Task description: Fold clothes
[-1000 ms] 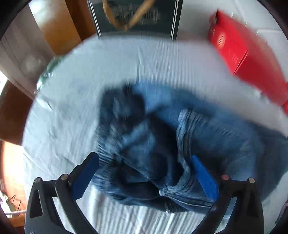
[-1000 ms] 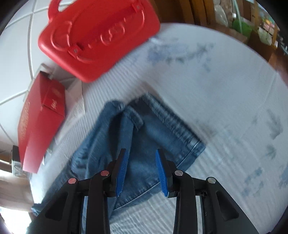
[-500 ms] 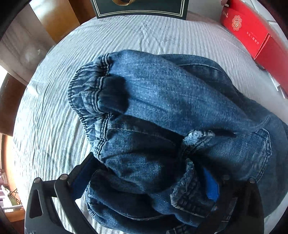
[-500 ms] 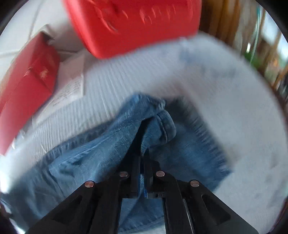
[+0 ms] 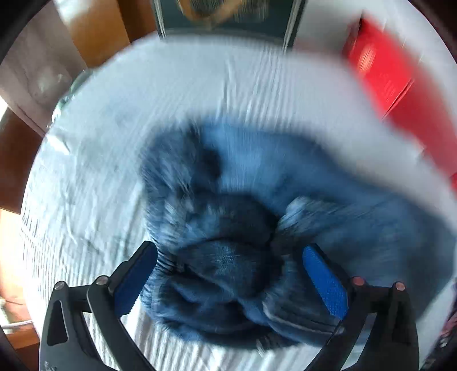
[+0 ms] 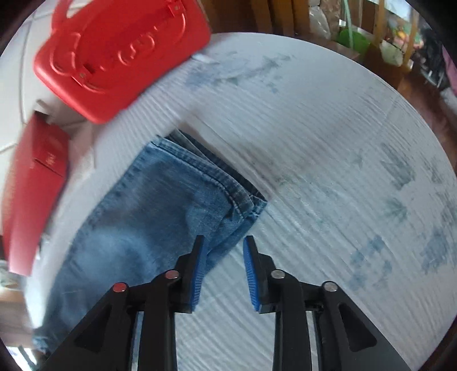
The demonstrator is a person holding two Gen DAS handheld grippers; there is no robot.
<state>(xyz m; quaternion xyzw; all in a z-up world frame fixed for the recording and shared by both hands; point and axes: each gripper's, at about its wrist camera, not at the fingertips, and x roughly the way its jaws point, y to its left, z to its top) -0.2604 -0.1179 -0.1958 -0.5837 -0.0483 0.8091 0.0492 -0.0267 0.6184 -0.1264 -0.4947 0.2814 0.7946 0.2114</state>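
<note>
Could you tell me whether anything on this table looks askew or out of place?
Yes: the jeans are bunched in a heap between the open left gripper pads, while the leg end lies flat.

One pair of jeans (image 6: 160,205), one red case (image 6: 120,54), one red box (image 6: 34,194), perhaps one dark framed board (image 5: 228,20).

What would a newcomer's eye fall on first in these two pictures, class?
Most likely the blue jeans spread on the white ribbed tablecloth, one leg laid flat in the right wrist view and the waist bunched between the open left claw. Next, the bright red plastic case at the far edge and the red box beside it. The right claw is open at the leg's hem.
</note>
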